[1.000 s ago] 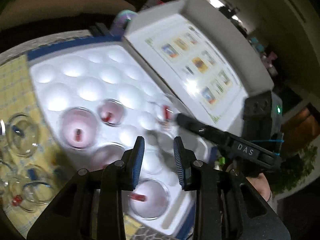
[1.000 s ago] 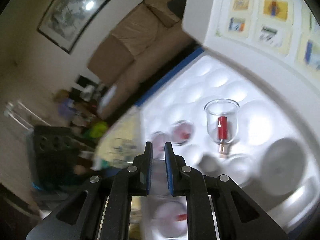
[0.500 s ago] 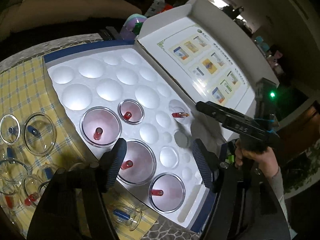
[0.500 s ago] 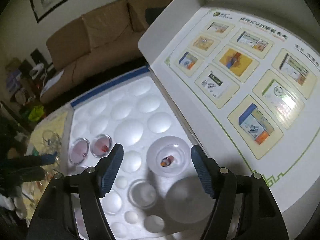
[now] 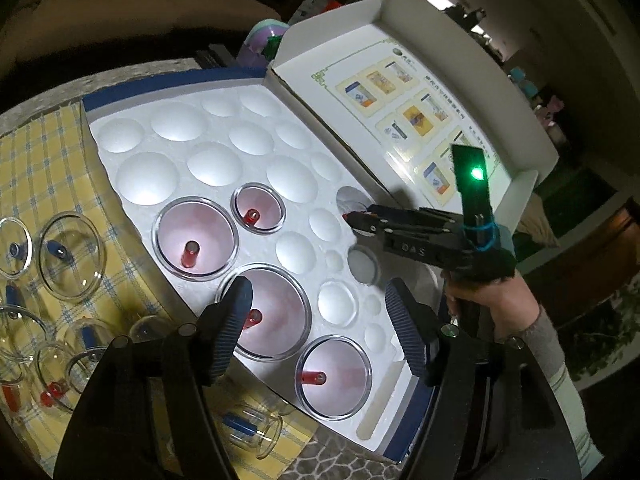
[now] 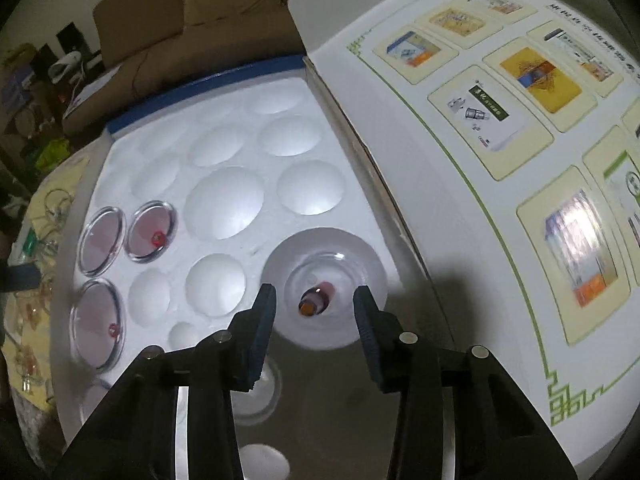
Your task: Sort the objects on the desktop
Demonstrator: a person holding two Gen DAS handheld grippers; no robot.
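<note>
Our right gripper (image 6: 315, 312) jaws spread, released, straddling a small red-valve cup (image 6: 320, 286) seated in its foam tray (image 6: 224, 152) socket. Left gripper (image 5: 320, 320) jaws wide, empty, over tray; seated large cup (image 5: 276, 316) at 9 o'clock, loose cups (image 5: 70, 254) on worktop further left.

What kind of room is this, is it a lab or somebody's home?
Most likely a home living room. A brown sofa stands behind the table, which has a yellow checked cloth on it, and household clutter is piled along the wall. The cup set's foam tray sits on that table.
</note>
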